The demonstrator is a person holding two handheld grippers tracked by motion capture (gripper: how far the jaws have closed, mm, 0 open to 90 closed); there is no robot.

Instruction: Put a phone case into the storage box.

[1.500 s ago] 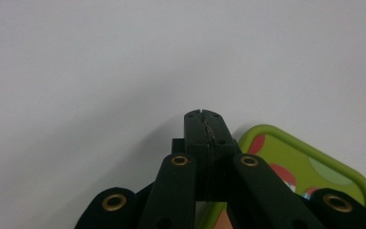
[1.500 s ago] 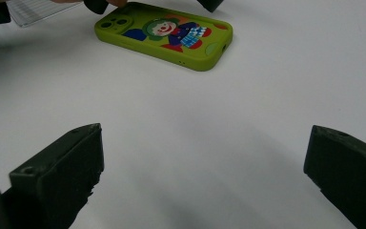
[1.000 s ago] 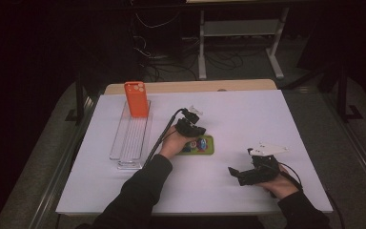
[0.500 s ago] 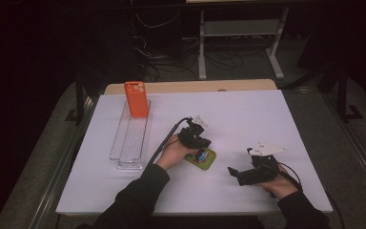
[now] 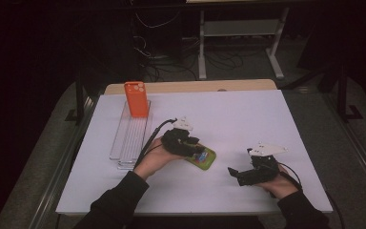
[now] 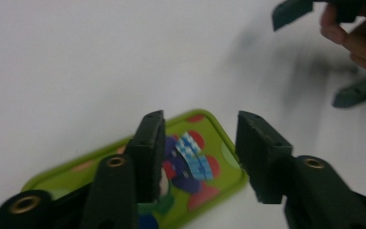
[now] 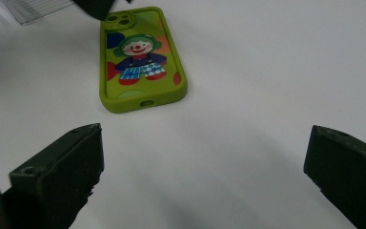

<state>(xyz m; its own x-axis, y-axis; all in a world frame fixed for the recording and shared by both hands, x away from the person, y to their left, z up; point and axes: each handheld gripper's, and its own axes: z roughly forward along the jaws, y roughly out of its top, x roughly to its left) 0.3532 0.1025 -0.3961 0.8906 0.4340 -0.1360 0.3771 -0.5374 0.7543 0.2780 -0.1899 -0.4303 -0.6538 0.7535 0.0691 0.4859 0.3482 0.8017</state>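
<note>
A green phone case (image 5: 206, 159) printed with a clown lies flat on the white table (image 5: 248, 119), its back up (image 7: 143, 57). My left gripper (image 5: 195, 146) hovers just over its camera end. Its jaws have just been opening and now stand apart above the case (image 6: 195, 162), with nothing pinched between them (image 6: 200, 130). My right gripper (image 5: 233, 172) rests near the front right with jaws spread wide (image 7: 205, 157), pointing at the case from a short distance. Its fingers (image 6: 290, 10) show at the upper right of the left gripper view.
An orange phone case (image 5: 137, 98) stands upright at the far end of a clear slotted rack (image 5: 129, 140) on the left. A wooden board edge (image 5: 190, 87) runs behind the table. Cables and a stand sit on the dark floor beyond.
The left hand carried the green case a little toward the front and right, set it flat, and its jaws went from shut to apart. The right hand stayed put.
</note>
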